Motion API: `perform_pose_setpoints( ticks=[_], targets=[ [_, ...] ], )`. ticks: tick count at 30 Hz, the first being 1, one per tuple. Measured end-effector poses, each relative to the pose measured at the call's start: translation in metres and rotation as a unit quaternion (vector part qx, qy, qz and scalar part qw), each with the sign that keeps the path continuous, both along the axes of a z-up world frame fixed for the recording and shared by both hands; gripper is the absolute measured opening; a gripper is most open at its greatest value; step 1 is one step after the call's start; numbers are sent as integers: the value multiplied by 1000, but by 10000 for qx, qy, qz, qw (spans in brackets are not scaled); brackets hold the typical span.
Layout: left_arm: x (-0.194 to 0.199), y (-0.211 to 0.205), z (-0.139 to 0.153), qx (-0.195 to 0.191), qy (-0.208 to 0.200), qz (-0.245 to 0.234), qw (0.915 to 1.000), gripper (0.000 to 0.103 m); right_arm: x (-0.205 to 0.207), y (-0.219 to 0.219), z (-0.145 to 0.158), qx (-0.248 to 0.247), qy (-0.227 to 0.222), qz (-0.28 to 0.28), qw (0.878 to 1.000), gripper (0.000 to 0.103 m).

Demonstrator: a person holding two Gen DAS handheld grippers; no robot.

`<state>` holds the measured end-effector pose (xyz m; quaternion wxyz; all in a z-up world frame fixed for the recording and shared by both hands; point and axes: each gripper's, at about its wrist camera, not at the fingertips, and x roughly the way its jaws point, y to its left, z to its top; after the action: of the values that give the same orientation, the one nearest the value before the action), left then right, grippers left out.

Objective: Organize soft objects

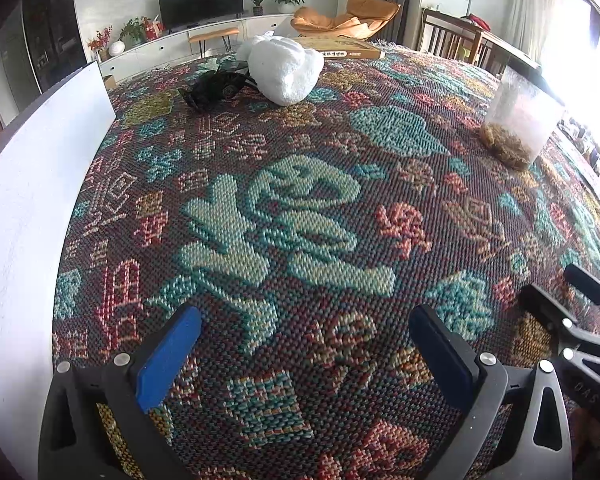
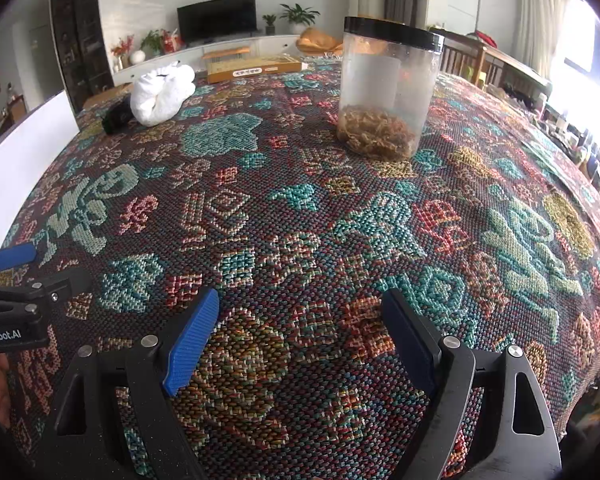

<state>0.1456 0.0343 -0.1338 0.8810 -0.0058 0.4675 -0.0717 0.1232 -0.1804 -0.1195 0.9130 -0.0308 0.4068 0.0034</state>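
A crumpled white soft bundle (image 1: 286,70) (image 2: 162,94) lies at the far side of the patterned tablecloth (image 1: 300,200) (image 2: 300,220), with a black soft item (image 1: 216,88) (image 2: 117,117) just left of it. My left gripper (image 1: 304,330) hovers open over the near cloth, far from both, nothing between its blue pads. My right gripper (image 2: 300,308) is open too, with nothing in it. Its black frame shows at the right edge of the left wrist view (image 1: 572,320). The left gripper's blue pad (image 2: 14,257) shows at the left edge of the right wrist view.
A clear plastic jar (image 2: 386,92) (image 1: 520,124) with a black lid and tan stuff inside stands on the right half of the table. A flat yellow box (image 2: 256,68) (image 1: 340,48) lies at the far edge. A white board (image 1: 32,184) lines the left side.
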Motion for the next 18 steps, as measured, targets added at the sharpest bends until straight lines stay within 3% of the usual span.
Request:
perform_pose_setpoints(
  ticks=[5,8,11,17,18],
  targets=[
    [58,8,50,-171,-463,102,9987,103,0,0,0,3,-1,1,10000,86],
    [111,-1,67,274,-637,101,9975,103,0,-1,0,8,-4,2,10000,86],
    [164,-13,68,717,-612,134,9955,103,-2,2,-1,28,-13,12,10000,86],
    [229,-26,45,1002,-362,420,9934,102,-2,1,-4,143,-54,62,9999,86],
    [232,-29,40,1052,-323,383,9932,86,-2,0,-4,160,-60,66,9998,86]
  ],
)
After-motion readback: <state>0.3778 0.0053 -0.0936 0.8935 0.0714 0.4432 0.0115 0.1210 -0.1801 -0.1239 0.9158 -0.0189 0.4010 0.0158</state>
